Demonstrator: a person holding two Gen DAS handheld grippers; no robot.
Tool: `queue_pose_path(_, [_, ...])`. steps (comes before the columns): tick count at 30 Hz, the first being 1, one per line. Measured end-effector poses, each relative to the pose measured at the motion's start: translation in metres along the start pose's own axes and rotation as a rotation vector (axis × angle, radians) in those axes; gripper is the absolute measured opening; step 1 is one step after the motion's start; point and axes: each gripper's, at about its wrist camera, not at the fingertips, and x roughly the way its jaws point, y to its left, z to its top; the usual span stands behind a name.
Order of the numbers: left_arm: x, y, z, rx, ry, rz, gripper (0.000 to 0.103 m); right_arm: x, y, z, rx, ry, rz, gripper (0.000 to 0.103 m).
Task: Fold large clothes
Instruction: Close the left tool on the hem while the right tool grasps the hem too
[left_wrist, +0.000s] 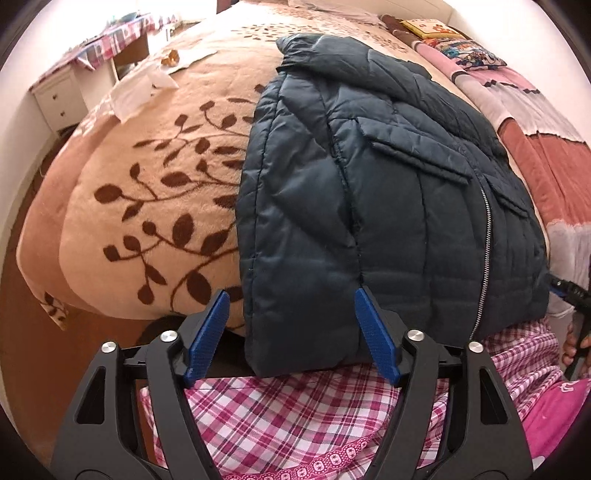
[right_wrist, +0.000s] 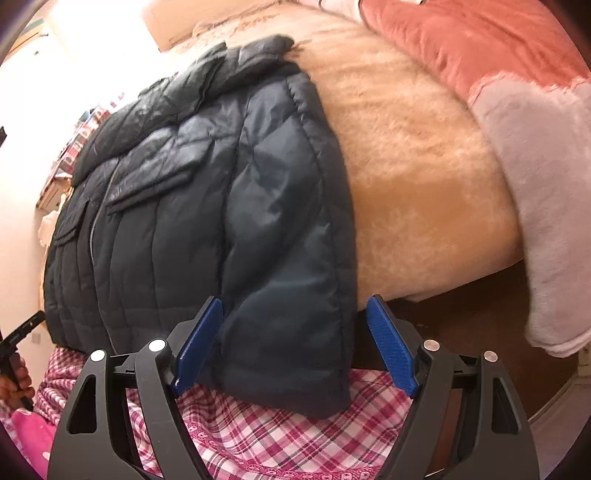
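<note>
A dark navy quilted puffer jacket (left_wrist: 369, 192) lies on the bed with both sleeves folded over its front and its zipper showing. Its hem hangs over the near bed edge. My left gripper (left_wrist: 291, 306) is open, its blue pads either side of the jacket's lower left corner, not closed on it. In the right wrist view the jacket (right_wrist: 207, 206) fills the left half. My right gripper (right_wrist: 295, 314) is open, its pads straddling the lower right corner of the folded sleeve.
A beige blanket with brown leaf print (left_wrist: 147, 192) covers the bed. A pink and grey blanket (right_wrist: 517, 147) lies to the right. A white dresser (left_wrist: 59, 96) stands at the far left. Pink checked cloth (left_wrist: 288, 417) is just below both grippers.
</note>
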Motion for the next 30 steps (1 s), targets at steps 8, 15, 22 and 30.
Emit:
queue_pose_path(8, [0.024,0.01,0.001,-0.01,0.048,-0.014,0.073,0.018,-0.002,-0.003,0.004,0.064,0.026,0.078])
queue_pose_path(15, [0.042,0.014,-0.001,-0.02,0.076,-0.05,0.073,0.032,-0.002,-0.006,0.022,0.102,0.085,0.078])
queue_pose_path(22, [0.049,-0.002,0.0,0.033,0.073,-0.054,0.055,0.047,-0.005,-0.004,0.078,0.127,0.125,0.073])
queue_pose_path(30, [0.042,-0.033,0.007,0.133,0.025,-0.002,0.018,0.053,-0.008,-0.002,0.097,0.132,0.187,0.048])
